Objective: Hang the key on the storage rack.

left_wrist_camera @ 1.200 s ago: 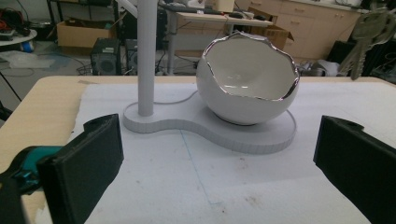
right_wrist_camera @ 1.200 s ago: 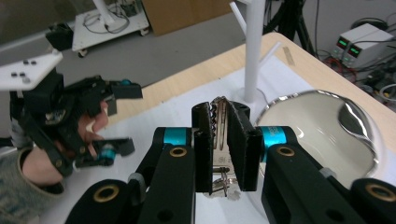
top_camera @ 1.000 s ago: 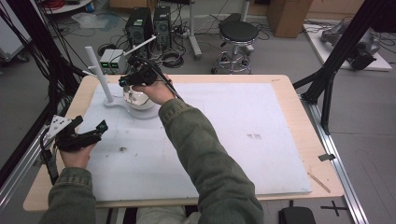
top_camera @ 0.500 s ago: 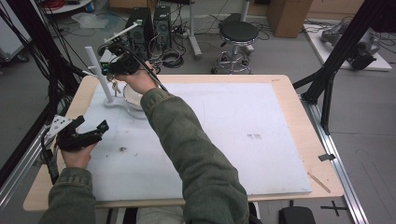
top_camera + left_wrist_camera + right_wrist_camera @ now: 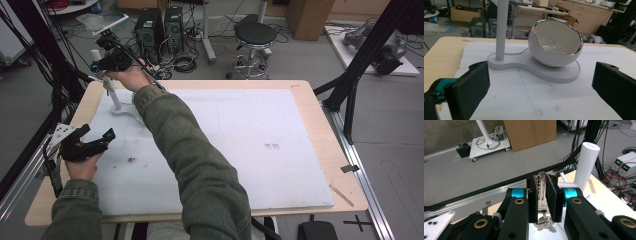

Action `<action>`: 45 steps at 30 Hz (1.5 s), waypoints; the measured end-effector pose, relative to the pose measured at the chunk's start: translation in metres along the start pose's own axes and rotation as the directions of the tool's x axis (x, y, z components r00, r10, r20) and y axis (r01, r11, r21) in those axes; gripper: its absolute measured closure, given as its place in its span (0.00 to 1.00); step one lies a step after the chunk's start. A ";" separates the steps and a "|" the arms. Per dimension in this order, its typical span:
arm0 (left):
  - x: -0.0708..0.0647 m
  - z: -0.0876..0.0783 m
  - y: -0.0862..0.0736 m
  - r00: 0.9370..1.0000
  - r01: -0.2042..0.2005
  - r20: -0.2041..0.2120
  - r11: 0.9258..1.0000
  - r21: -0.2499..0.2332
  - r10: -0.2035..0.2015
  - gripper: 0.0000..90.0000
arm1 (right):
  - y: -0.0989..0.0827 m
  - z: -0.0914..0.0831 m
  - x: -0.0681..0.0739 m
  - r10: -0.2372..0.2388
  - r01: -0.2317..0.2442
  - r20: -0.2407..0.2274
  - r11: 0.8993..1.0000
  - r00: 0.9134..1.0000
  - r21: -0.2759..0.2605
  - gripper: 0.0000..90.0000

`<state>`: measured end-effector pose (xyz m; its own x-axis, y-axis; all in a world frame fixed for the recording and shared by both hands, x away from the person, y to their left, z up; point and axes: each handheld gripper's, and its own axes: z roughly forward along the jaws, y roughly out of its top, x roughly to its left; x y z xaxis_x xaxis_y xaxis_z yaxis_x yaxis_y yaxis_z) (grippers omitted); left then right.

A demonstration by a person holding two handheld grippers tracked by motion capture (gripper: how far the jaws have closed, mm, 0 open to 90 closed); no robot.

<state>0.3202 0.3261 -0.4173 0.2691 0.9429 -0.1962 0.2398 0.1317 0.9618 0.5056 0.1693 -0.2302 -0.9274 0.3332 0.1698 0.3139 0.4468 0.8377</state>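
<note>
A white egg-shaped bowl [image 5: 555,45] with a jagged silver rim sits on the white stand's base [image 5: 529,68], beside its upright post [image 5: 501,30]. My left gripper [image 5: 541,92] faces them low over the white mat with its jaws wide open and nothing between them; from above the left gripper [image 5: 96,131] rests at the table's left edge. My right gripper [image 5: 545,192] is shut on a bunch of silver keys [image 5: 542,185], which stick up between the pads and hang below. It is raised beside the post [image 5: 585,165], near a short side peg [image 5: 564,177]. From above, the right gripper [image 5: 102,62] hovers at the post's [image 5: 112,92] top.
A white foam mat [image 5: 250,140] covers most of the wooden table [image 5: 320,125]. Black frame struts stand at both sides. Computer towers [image 5: 160,25], cables and a stool [image 5: 255,37] lie on the floor beyond the far edge.
My right hand has risen from over the bowl and moved toward the far left, up to the post's top. The left gripper has stayed put.
</note>
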 end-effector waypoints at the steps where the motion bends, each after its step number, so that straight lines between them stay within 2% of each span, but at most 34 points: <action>1: 0.000 0.000 0.000 1.000 0.002 0.000 1.000 -0.001 -0.002 0.02 | 0.001 0.001 -0.001 0.001 -0.001 0.002 1.000 1.000 0.002 0.90; 7: 0.003 0.000 0.000 1.000 0.017 -0.005 1.000 -0.008 -0.017 0.02 | 0.004 0.004 -0.006 0.021 -0.021 0.002 1.000 1.000 -0.014 0.90; 11: 0.003 0.000 0.000 1.000 0.019 -0.002 1.000 -0.011 -0.019 0.02 | 0.005 0.008 -0.009 0.031 -0.031 0.013 0.999 0.999 -0.007 0.90; 20: 0.003 0.000 0.000 1.000 0.025 0.000 1.000 -0.017 -0.025 0.02 | 0.014 0.026 -0.010 0.019 -0.019 0.013 1.000 1.000 -0.001 0.90; 22: 0.003 0.000 0.000 1.000 0.027 0.003 1.000 -0.015 -0.027 0.02 | 0.015 0.029 -0.010 0.007 -0.007 0.006 1.000 1.000 -0.007 0.90; 23: 0.003 0.000 0.000 1.000 0.018 0.003 1.000 -0.006 -0.018 0.02 | 0.016 0.032 -0.011 -0.014 0.014 0.001 1.000 1.000 -0.019 0.90; 25: 0.003 -0.001 0.000 1.000 0.014 0.003 1.000 -0.004 -0.014 0.02 | 0.017 0.035 -0.014 -0.006 0.006 0.015 1.000 1.000 -0.025 0.90; 27: 0.003 -0.002 0.000 1.000 0.003 -0.003 1.000 -0.004 -0.003 0.02 | 0.018 0.036 -0.019 0.010 -0.009 0.012 0.999 1.000 -0.040 0.90; 30: 0.005 -0.005 -0.001 1.000 0.014 -0.009 1.000 -0.010 -0.014 0.02 | 0.016 0.039 -0.022 0.011 -0.011 0.024 0.999 1.000 -0.039 0.90; 41: 0.006 -0.006 -0.001 1.000 0.023 -0.011 1.000 -0.016 -0.023 0.02 | 0.013 0.044 -0.017 -0.011 0.012 0.034 1.000 0.999 -0.025 0.89; 45: 0.007 -0.006 0.000 1.000 0.023 -0.014 1.000 -0.017 -0.023 0.02 | 0.011 0.045 -0.018 -0.011 0.013 0.064 1.000 0.998 -0.025 0.89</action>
<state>0.3162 0.3343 -0.4178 0.2509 0.9437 -0.2155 0.2297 0.1583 0.9603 0.5352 0.2054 -0.2473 -0.9159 0.3807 0.1270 0.2971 0.4305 0.8523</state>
